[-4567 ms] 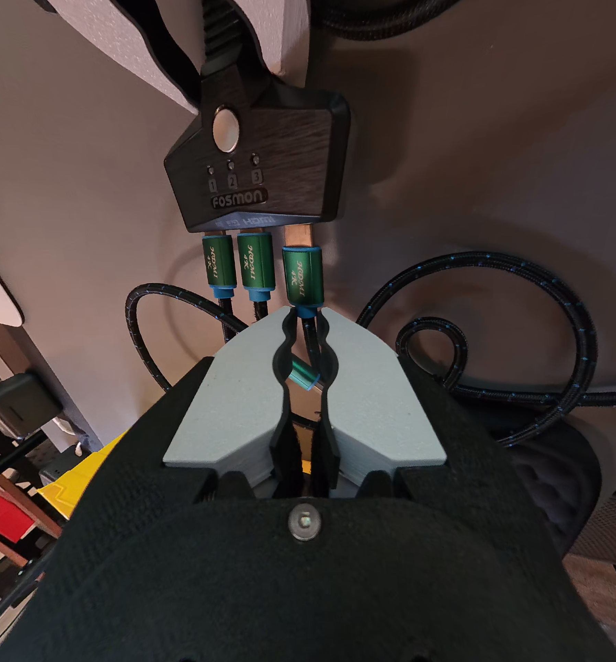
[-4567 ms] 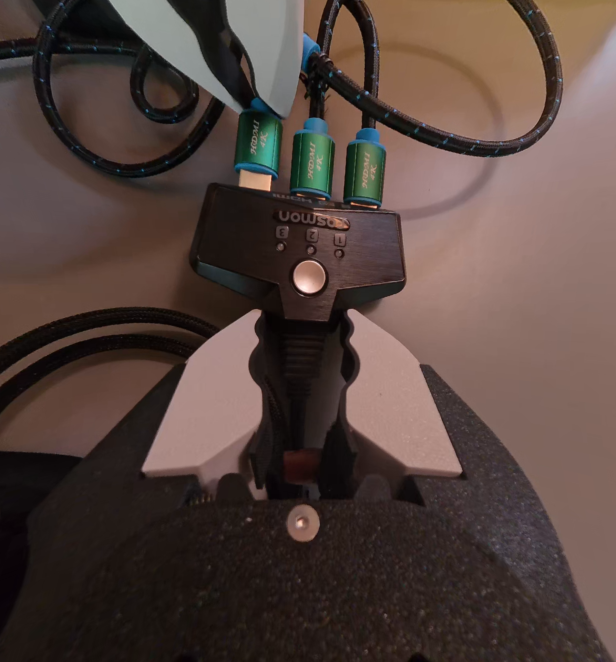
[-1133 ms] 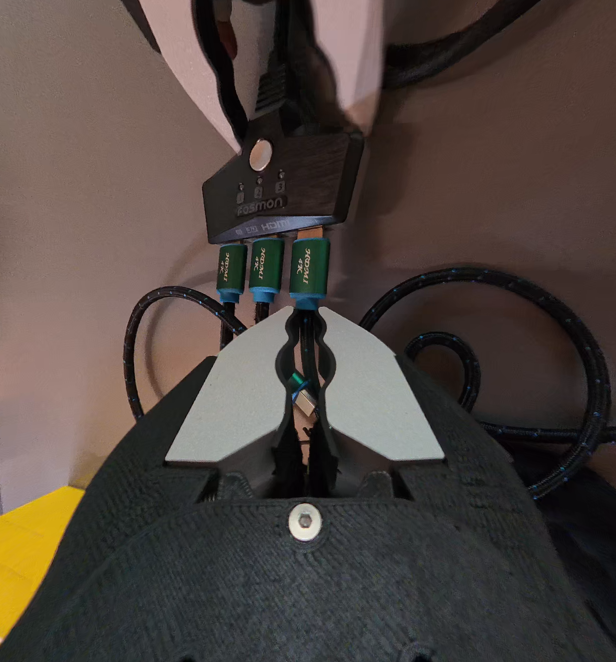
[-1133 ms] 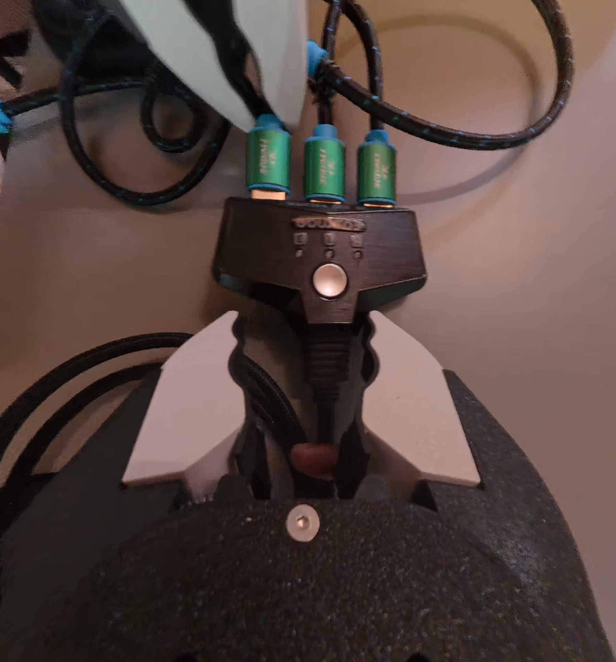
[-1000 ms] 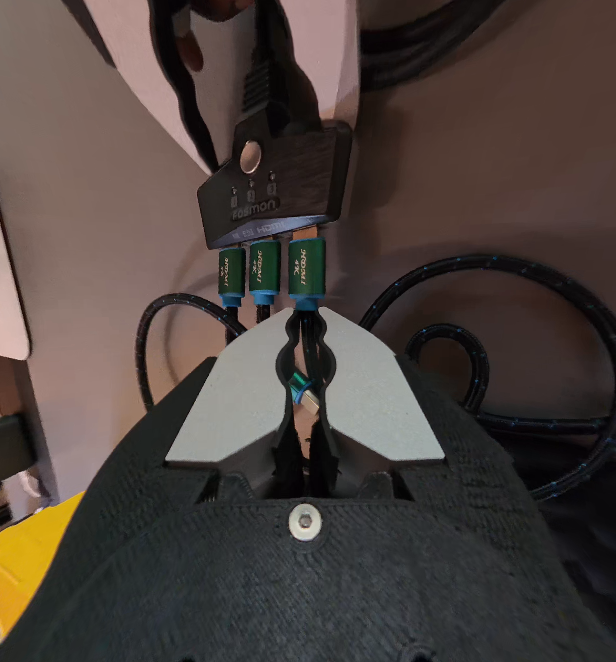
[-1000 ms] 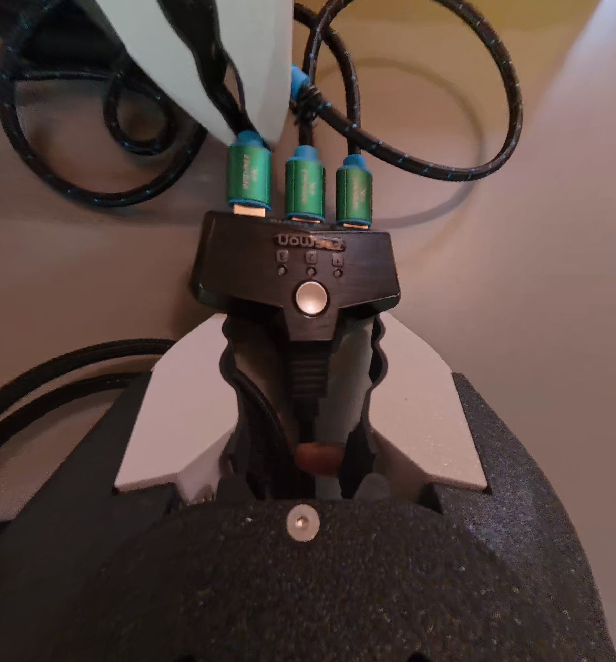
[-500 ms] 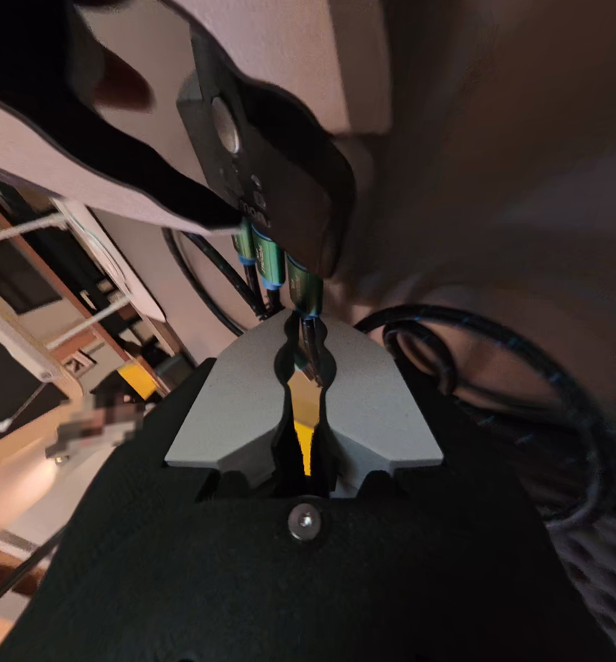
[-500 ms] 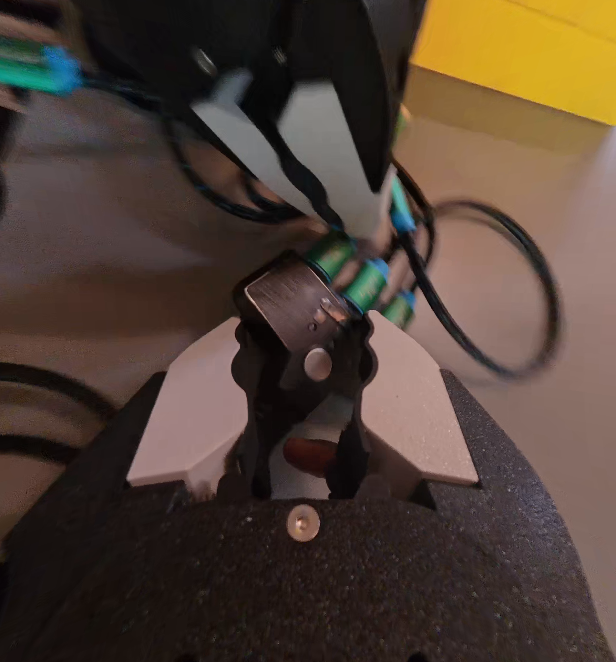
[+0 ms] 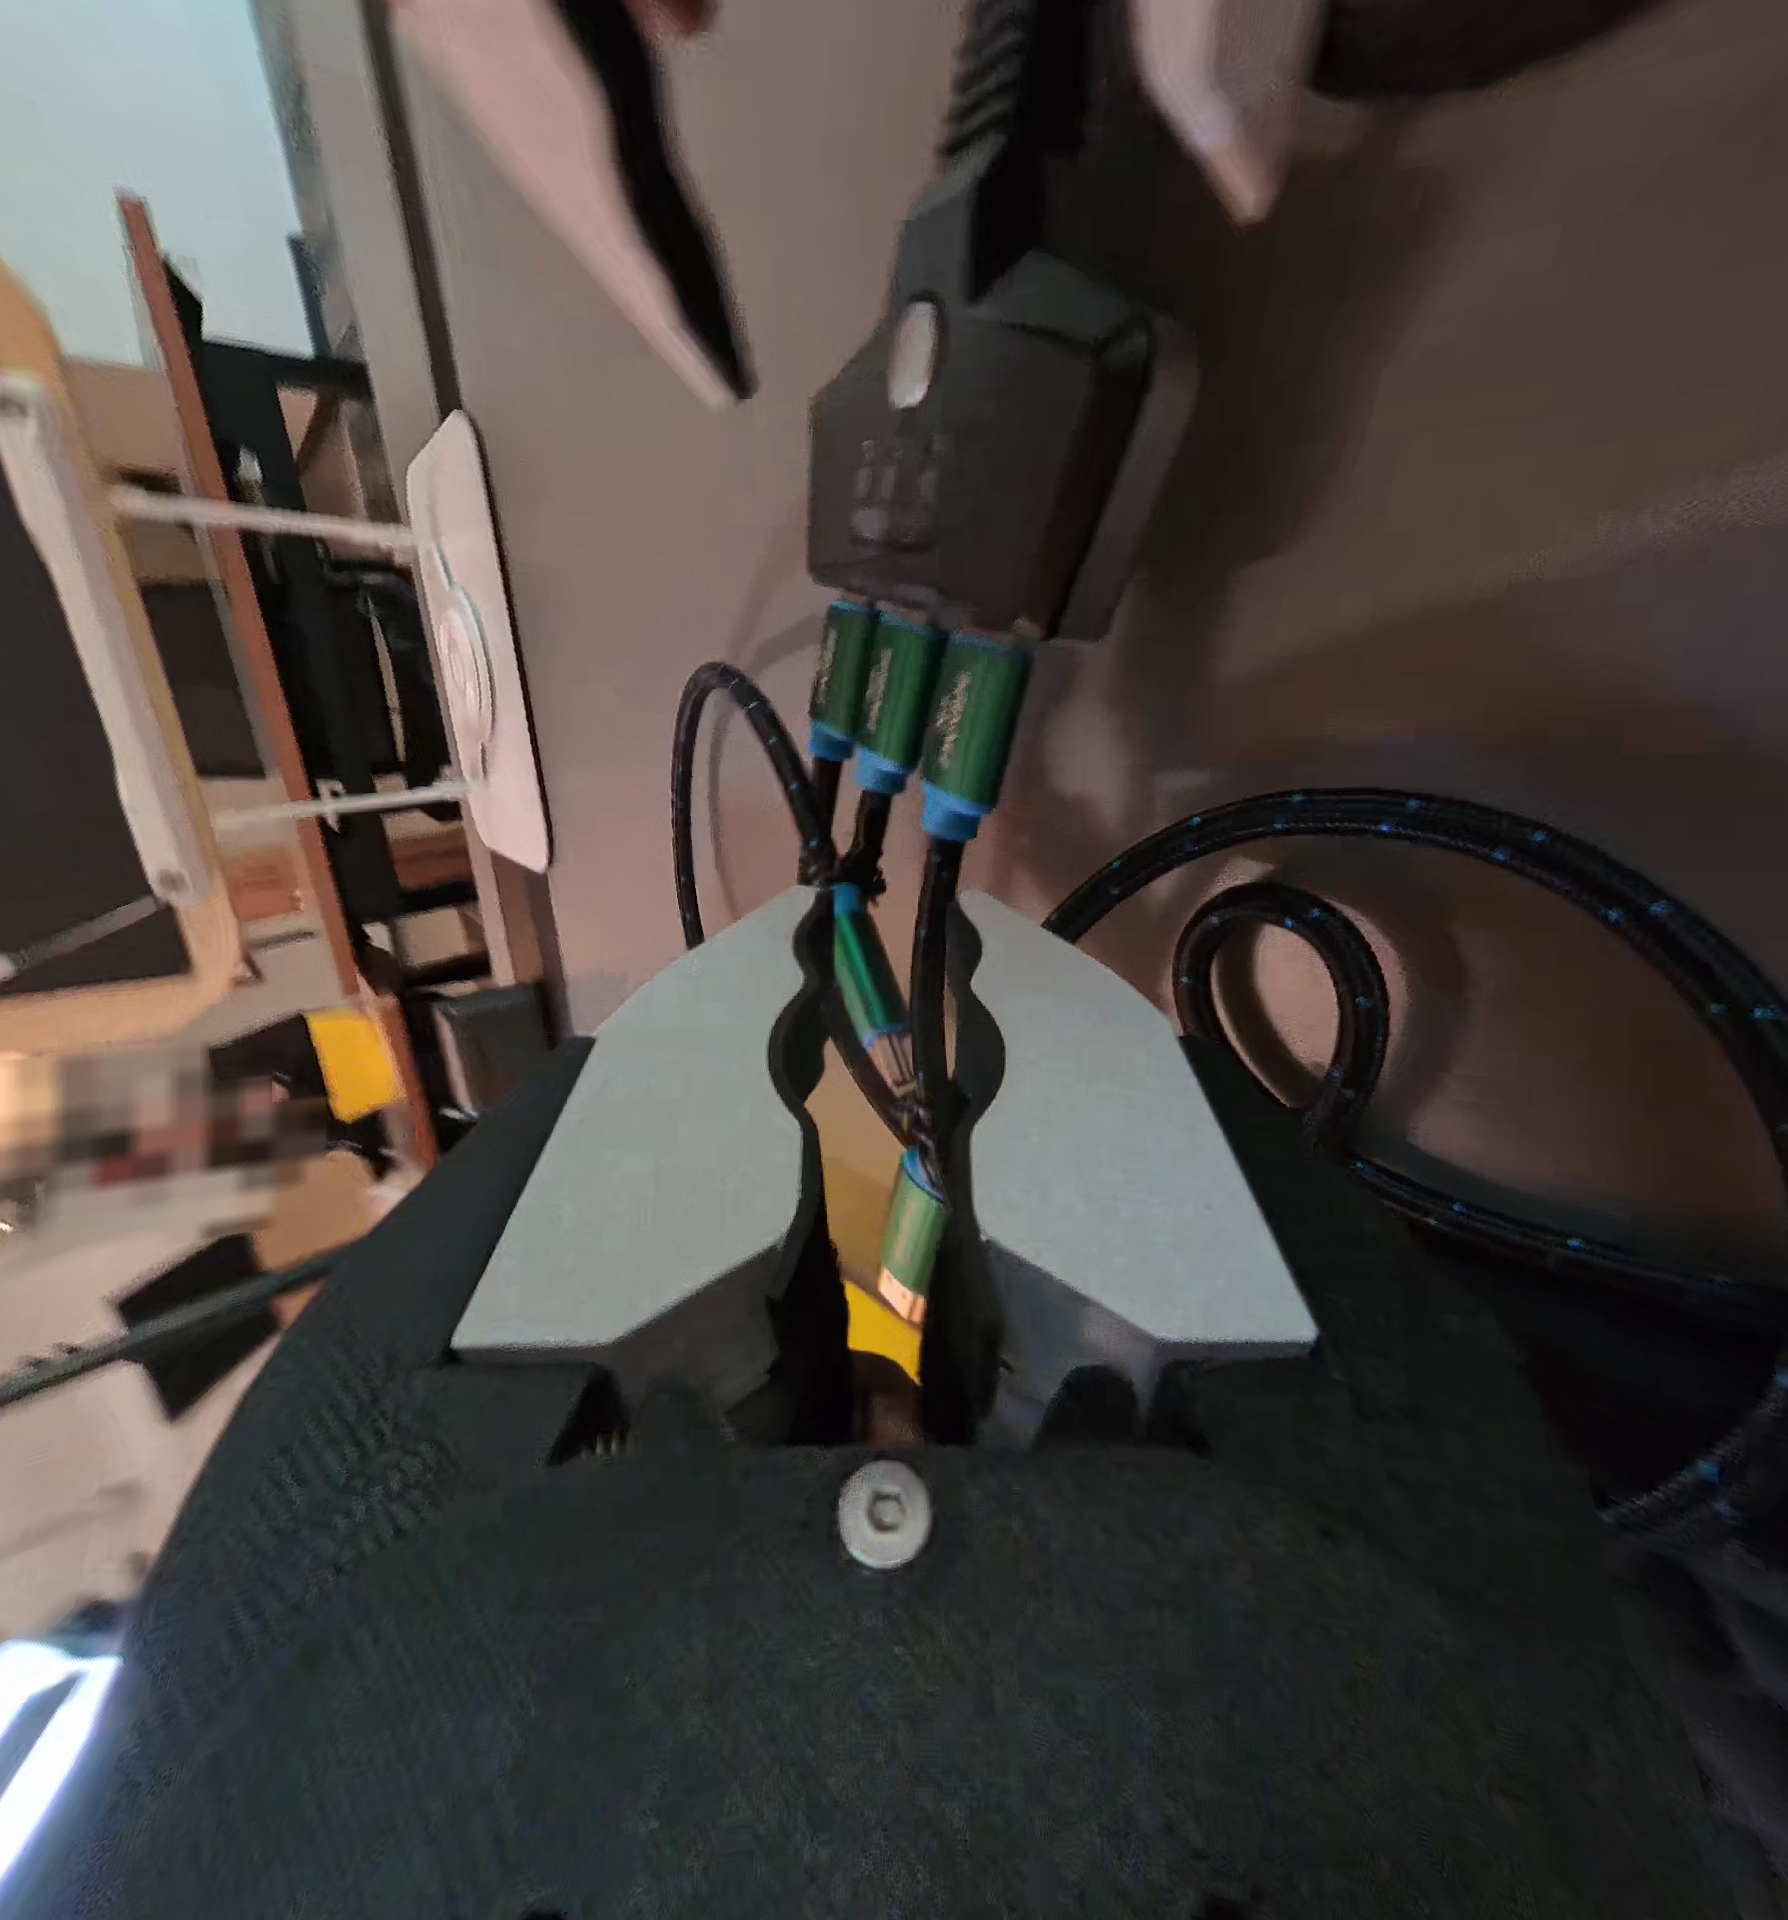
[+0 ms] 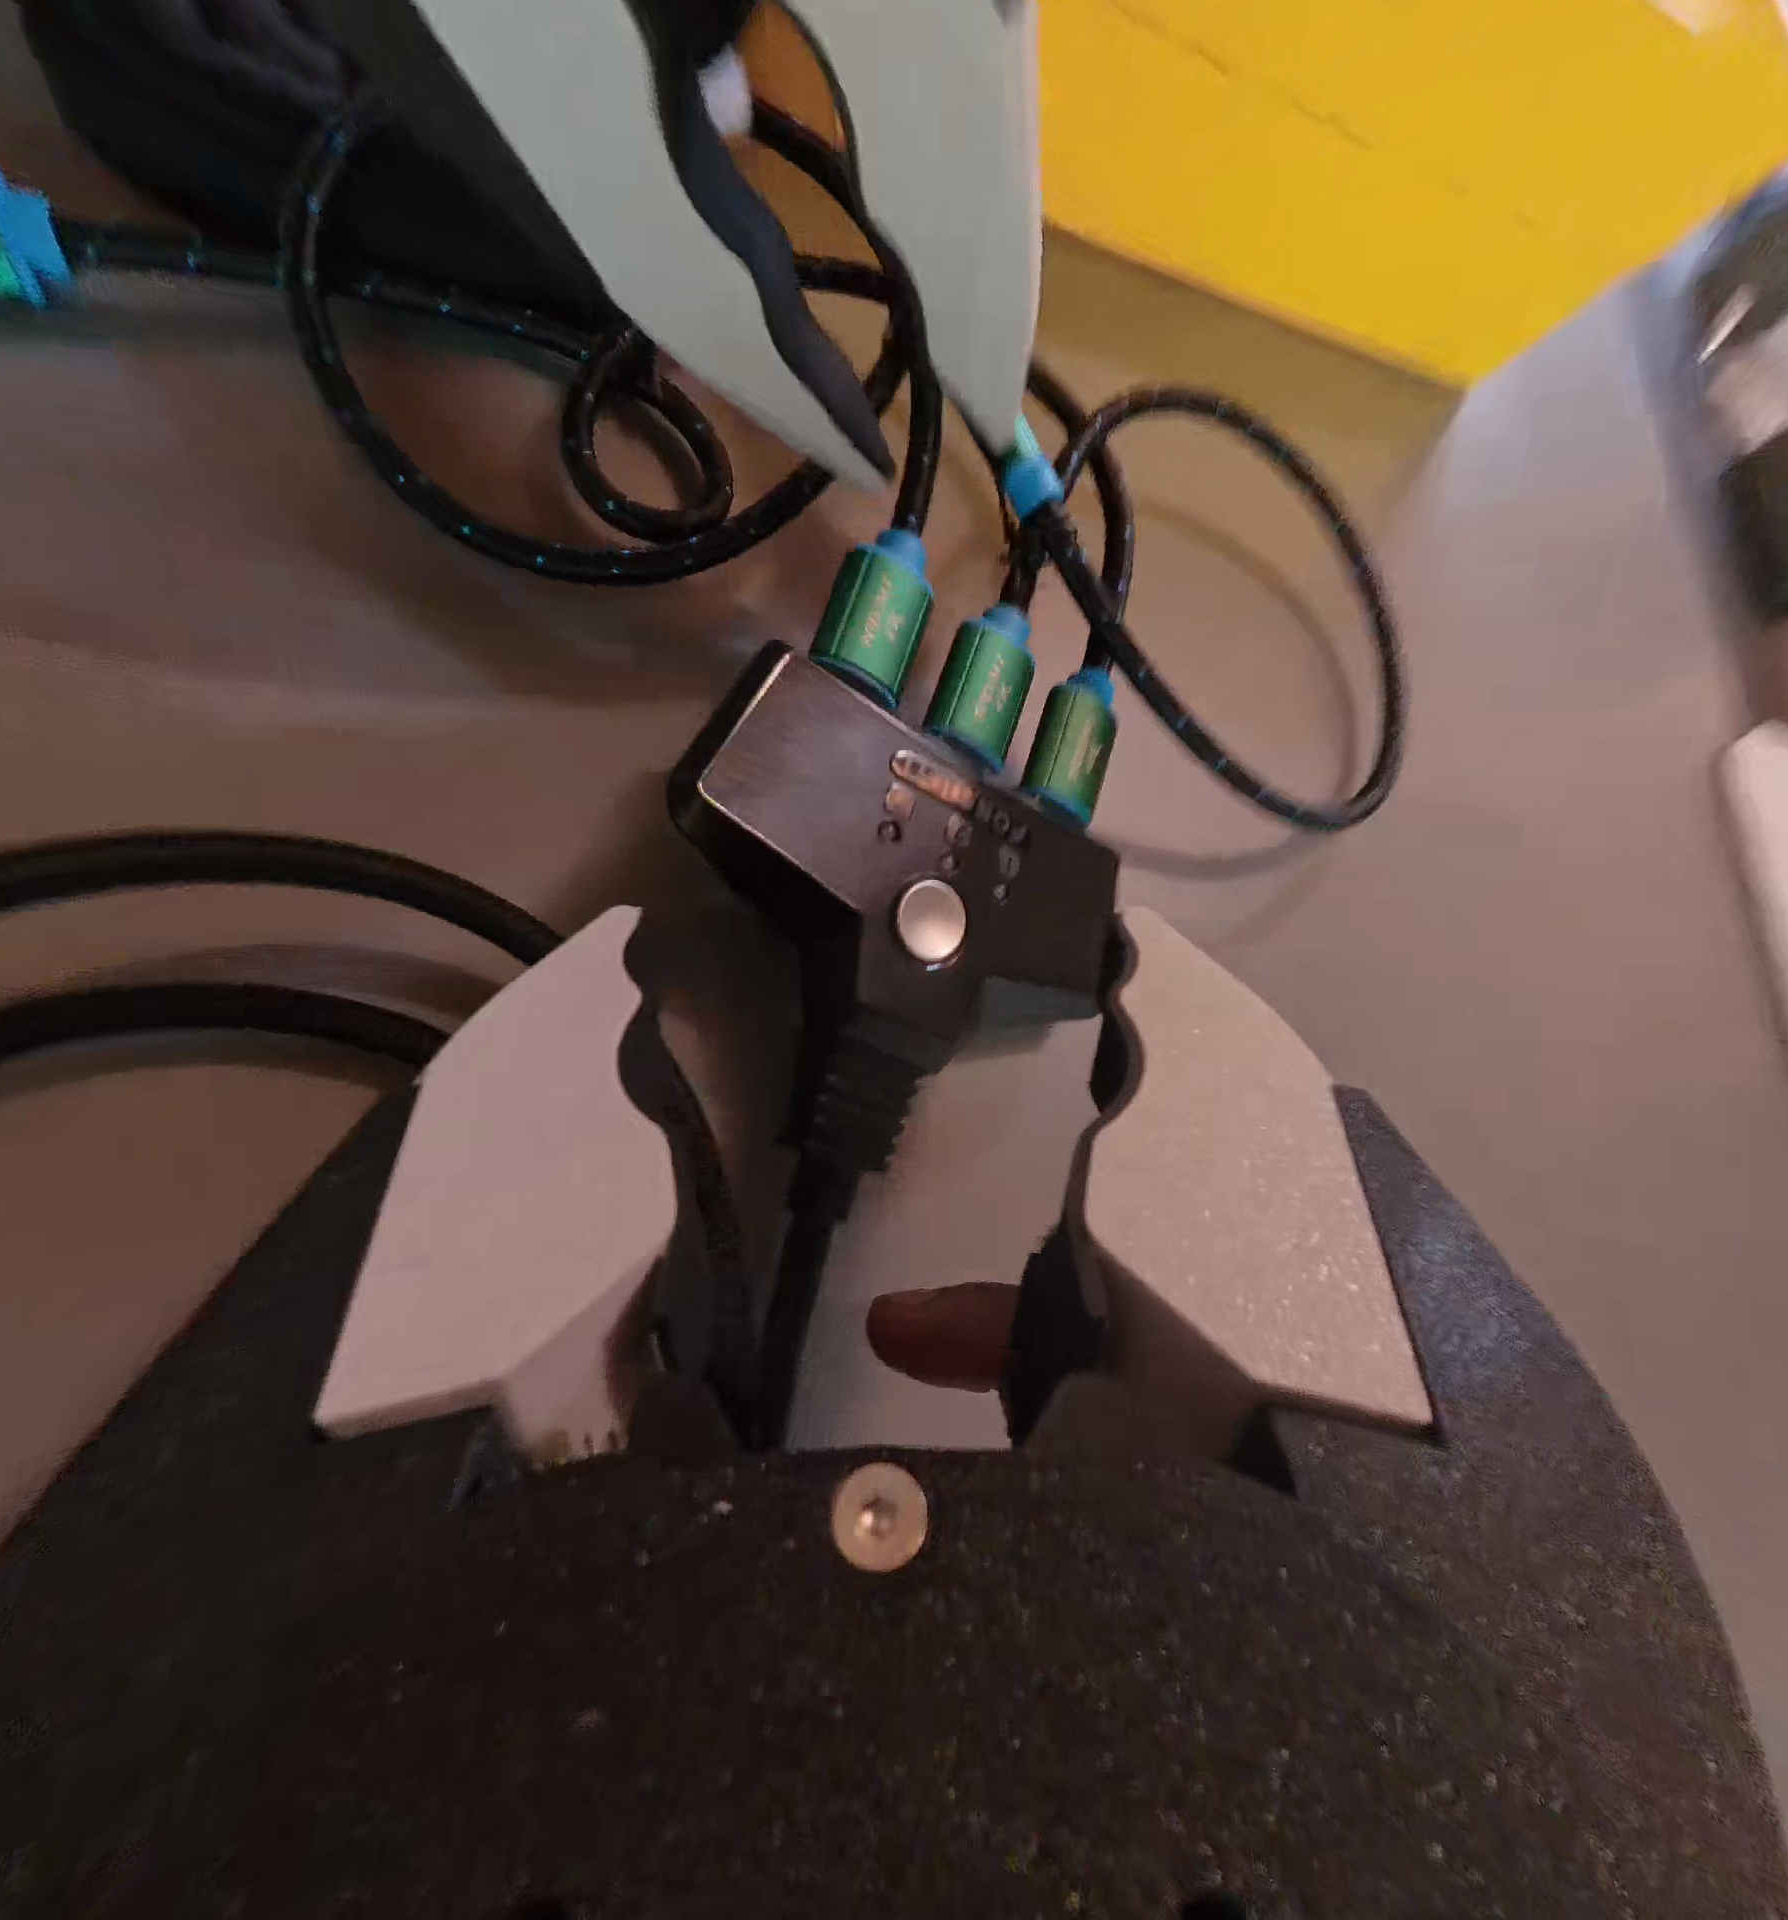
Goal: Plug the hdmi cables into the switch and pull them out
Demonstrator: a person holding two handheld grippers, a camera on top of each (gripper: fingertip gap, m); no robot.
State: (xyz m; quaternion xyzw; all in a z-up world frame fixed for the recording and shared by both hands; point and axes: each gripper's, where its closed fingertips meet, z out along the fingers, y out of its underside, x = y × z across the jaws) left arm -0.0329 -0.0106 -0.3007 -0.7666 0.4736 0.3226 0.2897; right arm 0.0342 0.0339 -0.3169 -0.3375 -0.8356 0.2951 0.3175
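The switch [image 10: 869,821] has a dark brushed-metal face with a faint sheen and a shiny silver button [image 10: 929,921]. The plugs [image 9: 973,717] wear glossy green metallic sleeves with matt blue plastic collars, on cables [image 9: 1555,883] sheathed in rough black braid flecked blue. The right tool [image 10: 874,997] shows matt grey, slightly grainy fingers [image 10: 1222,1195] on coarse black printed plastic.

Black HDMI switch [image 10: 900,831], tilted, lifted off the tabletop, round silver button up. Three green plugs [image 10: 978,691] with blue collars seated side by side in its ports. Black braided cables [image 9: 1555,935] loop behind.
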